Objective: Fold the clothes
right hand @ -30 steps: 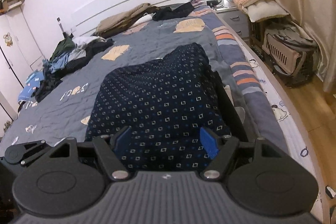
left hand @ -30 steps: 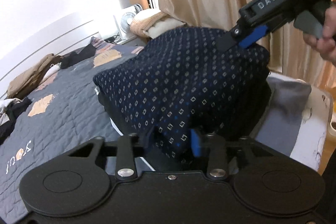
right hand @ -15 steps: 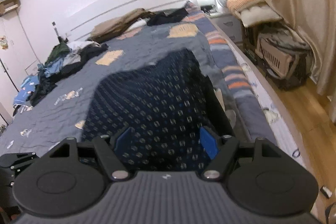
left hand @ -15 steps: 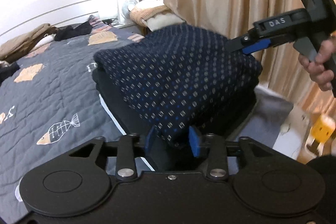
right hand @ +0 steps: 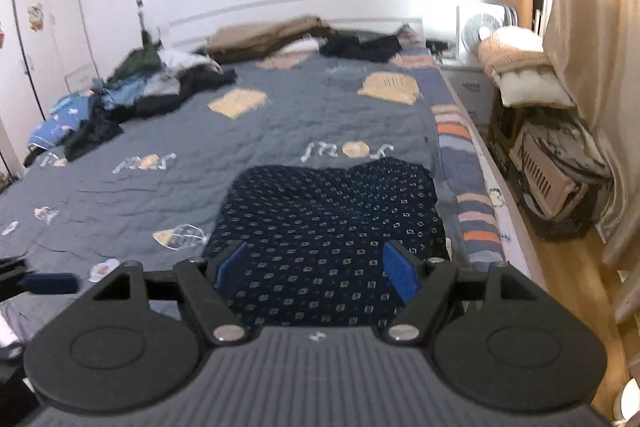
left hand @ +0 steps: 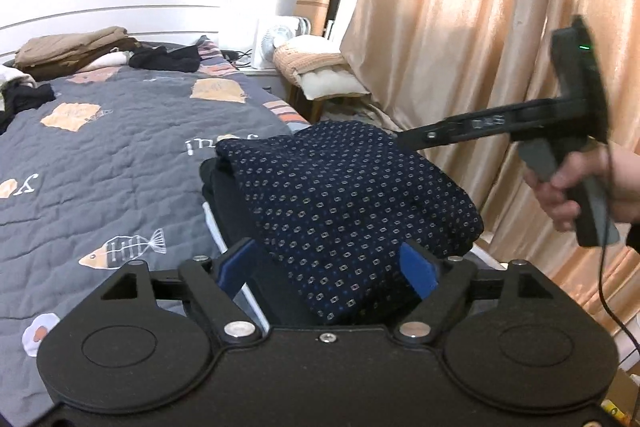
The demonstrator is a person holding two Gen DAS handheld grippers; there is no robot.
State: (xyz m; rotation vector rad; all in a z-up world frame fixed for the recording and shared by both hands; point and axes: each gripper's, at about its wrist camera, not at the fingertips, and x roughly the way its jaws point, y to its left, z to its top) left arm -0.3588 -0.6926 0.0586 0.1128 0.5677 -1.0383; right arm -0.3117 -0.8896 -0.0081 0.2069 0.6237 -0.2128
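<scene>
The folded garment (left hand: 344,195) is dark navy, sprinkled all over with small pale and blue squares; it lies as one thick, rounded bundle at the near corner of the bed, on the side toward the curtains, with a plain black layer showing under its patterned top; from the right wrist view (right hand: 332,227) it reads as a rough rectangle with a slightly wavy far edge, resting on the grey quilt (right hand: 248,163).

The left gripper (left hand: 326,269) has its jaws opening, the two blue pads spread to either side of the garment's near end and not pressing on it; the right gripper (right hand: 314,265) likewise stands spread, its two blue pads wide apart above the cloth and clear of it; in the left wrist view it (left hand: 404,137) reaches in over the bundle's far side, held by a hand (left hand: 580,195).

Beyond: one heap of loose clothes (right hand: 120,99) on the far left of the bed; one tan folded stack (right hand: 264,37) and one dark pile (right hand: 360,47) by the headboard; one small white fan (right hand: 480,27) on the bedside unit; two folded cushions or blankets (right hand: 520,67) stacked beside it; peach curtains (left hand: 500,27) along the wall.
</scene>
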